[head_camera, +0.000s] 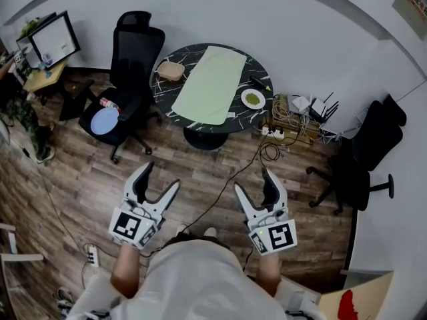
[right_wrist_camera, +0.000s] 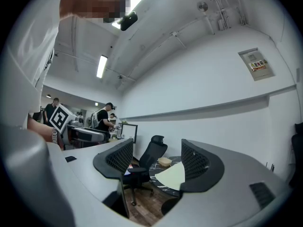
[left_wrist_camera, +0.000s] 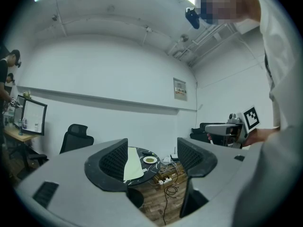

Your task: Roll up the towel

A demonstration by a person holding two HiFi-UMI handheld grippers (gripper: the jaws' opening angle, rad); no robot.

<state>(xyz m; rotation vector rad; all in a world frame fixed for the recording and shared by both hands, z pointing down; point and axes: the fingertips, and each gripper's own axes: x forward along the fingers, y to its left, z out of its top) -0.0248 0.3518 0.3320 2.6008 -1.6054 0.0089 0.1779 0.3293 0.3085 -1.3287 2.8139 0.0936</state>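
**Coming up to the towel with both tongs released**

The person is standing well apart from the round table [head_camera: 167,100]. The pale green towel [head_camera: 212,84] is lying on it flat and not yet rolled, with one short edge close to the near rim. The left gripper [head_camera: 160,179] and the right gripper [head_camera: 255,182] are both standing with jaws wide apart, and nothing is between them.

As I am judging it, the step in hand is walking up to the table. It is best to be arriving squarely at the near short edge, one gripper toward each corner, so that the roll is starting straight. The small plate [head_camera: 253,99] and the tan container [head_camera: 171,71] are sitting just beside the long edges, so the grippers should be keeping clear of them.
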